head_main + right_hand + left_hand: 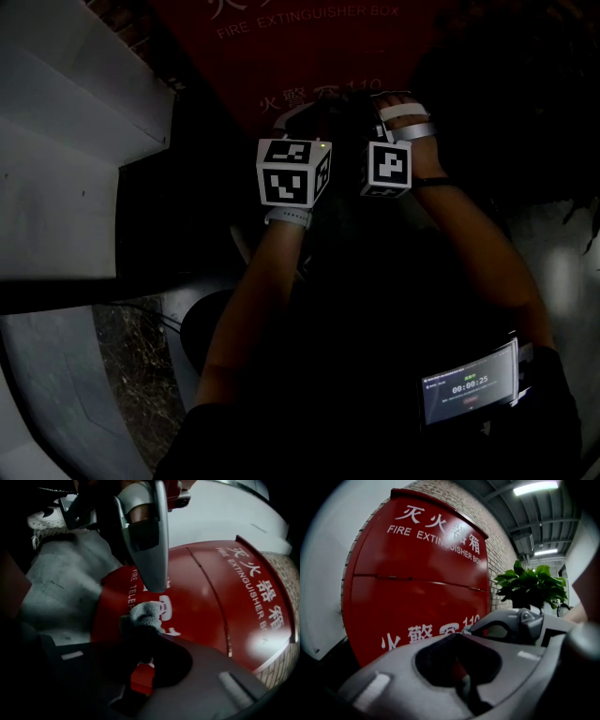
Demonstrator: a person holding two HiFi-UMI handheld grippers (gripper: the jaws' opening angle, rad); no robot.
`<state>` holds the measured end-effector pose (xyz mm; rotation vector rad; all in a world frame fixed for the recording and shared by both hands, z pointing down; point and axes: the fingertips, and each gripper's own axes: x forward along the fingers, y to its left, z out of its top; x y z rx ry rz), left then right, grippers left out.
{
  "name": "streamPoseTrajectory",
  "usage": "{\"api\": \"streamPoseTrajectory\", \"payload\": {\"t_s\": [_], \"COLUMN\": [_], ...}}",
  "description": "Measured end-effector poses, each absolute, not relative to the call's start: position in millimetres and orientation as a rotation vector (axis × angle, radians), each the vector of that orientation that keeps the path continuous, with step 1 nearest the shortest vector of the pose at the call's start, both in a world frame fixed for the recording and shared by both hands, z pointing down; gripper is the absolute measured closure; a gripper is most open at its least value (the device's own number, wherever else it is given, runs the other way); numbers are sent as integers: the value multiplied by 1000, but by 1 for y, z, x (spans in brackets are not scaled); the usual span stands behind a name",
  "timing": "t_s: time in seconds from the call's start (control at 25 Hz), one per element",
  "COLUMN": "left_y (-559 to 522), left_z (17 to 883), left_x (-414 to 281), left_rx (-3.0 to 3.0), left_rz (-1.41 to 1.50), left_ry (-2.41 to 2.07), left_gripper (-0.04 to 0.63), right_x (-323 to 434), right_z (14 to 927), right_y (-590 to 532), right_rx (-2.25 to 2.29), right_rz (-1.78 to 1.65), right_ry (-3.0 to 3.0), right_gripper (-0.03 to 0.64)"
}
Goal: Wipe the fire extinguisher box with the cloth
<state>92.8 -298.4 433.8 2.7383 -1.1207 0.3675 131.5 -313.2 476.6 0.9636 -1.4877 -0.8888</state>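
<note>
The red fire extinguisher box with white lettering fills the left gripper view and the right gripper view. A grey-white cloth is bunched in my right gripper, which is shut on it close to the box front. My left gripper is just in front of the box with its jaws together and nothing in them; it also shows as a grey finger. In the head view both marker cubes, left and right, sit side by side; the jaws are lost in the dark.
A green potted plant stands to the right of the box against a brick wall. A white wall lies to its left. A small screen is strapped on the person's right forearm. Grey floor lies below.
</note>
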Motion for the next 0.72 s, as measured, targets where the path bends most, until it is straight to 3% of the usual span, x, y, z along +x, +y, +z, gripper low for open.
{"api": "streamPoseTrajectory", "payload": {"t_s": [0.72], "left_y": [-291], "left_z": [569], "left_x": [91], "left_rx": [2435], "left_rz": [611], "left_ry": [-950], "left_gripper": [595], "right_x": [124], "right_z": [591], "right_y": [-315], "right_rx": [808], "right_rz": [-719], "right_ry": [-1526], "right_gripper": [577]}}
